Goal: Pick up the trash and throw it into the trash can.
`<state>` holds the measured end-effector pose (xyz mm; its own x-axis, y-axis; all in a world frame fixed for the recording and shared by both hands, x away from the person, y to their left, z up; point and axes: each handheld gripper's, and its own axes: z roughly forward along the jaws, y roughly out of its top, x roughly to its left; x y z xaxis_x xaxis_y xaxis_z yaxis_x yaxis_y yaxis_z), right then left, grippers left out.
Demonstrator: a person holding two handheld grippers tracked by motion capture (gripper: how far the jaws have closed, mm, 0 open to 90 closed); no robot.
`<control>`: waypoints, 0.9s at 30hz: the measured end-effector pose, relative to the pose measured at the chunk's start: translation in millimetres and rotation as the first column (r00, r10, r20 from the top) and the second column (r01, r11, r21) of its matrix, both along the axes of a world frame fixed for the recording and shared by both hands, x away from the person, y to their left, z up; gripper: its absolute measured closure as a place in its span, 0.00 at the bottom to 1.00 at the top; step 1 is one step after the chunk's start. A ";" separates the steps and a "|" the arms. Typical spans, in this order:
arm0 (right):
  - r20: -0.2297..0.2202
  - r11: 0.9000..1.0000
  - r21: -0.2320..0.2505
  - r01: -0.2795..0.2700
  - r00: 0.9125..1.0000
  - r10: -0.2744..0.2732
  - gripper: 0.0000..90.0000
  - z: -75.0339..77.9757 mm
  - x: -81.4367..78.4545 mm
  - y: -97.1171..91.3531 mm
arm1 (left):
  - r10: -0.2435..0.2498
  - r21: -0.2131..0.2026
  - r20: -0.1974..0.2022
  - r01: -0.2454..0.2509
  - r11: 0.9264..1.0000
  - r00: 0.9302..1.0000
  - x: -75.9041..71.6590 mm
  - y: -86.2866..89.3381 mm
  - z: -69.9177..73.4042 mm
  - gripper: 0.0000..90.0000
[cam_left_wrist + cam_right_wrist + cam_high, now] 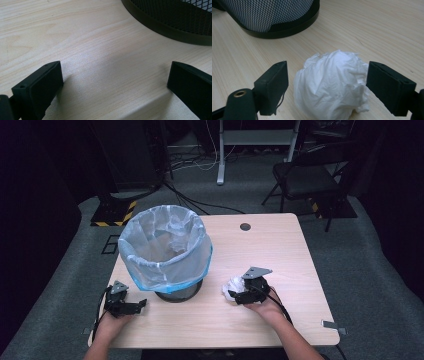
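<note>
A crumpled white paper ball lies on the wooden table, right of a black mesh waste bin lined with a clear bag. My right gripper is open with its jaws on either side of the ball, not pressing it. In the high view this right gripper sits at the table's front right. My left gripper rests open at the front left, jaws wide over bare wood, with the bin's base just ahead of the left gripper.
White crumpled paper lies inside the bin's bag. A cable hole sits near the table's far edge. Beyond the table stand a black folding chair and a white desk frame, with cables on the grey floor.
</note>
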<state>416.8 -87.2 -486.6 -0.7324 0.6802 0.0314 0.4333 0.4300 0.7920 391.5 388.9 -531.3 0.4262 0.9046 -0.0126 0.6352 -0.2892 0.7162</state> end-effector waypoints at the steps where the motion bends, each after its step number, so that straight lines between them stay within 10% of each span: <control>1: -0.002 1.000 -0.003 -0.001 1.000 0.001 0.18 -1.3 -0.2 1.4 | 0.000 0.000 0.000 0.000 1.000 1.000 0.0 0.0 0.0 0.00; 27: -0.021 0.996 -0.087 0.015 1.000 -0.017 0.36 -22.3 5.3 7.5 | -0.001 0.000 0.000 0.001 1.000 1.000 0.1 0.0 0.0 0.00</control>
